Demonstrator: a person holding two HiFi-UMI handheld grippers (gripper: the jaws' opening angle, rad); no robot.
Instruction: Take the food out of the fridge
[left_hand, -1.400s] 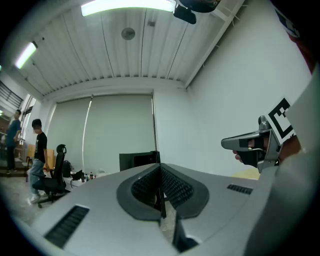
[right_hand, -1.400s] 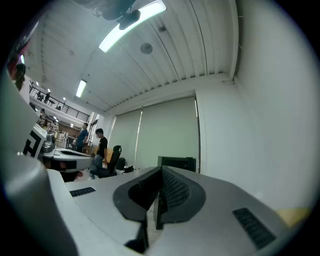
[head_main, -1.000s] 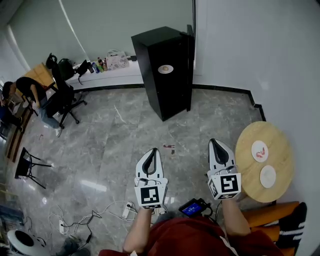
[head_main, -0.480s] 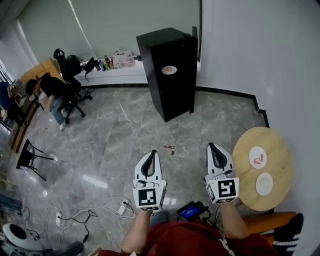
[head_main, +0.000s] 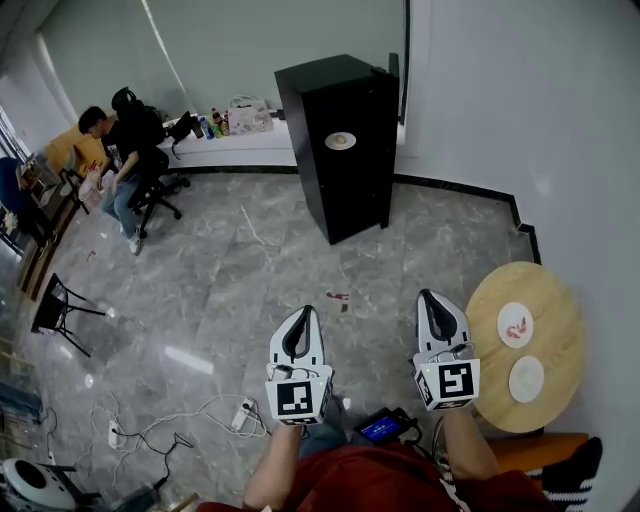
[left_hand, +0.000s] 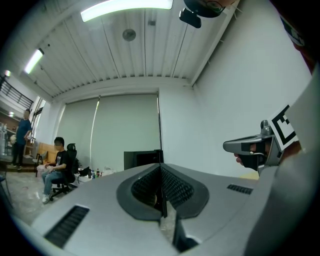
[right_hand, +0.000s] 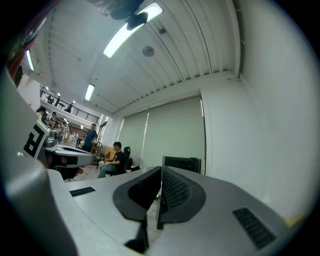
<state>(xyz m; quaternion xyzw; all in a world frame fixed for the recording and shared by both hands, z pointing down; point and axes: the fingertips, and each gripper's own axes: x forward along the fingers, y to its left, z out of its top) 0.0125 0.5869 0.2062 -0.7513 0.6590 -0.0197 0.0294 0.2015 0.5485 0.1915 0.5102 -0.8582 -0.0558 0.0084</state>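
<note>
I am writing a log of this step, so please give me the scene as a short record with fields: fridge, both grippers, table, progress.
fridge: tall black fridge, standing on the grey stone floor, well ahead of both grippers
left gripper: jaws together, holding nothing
right gripper: jaws together, holding nothing
table: round wooden table at the person's right, with two white plates on it
progress: fridge not yet reached
</note>
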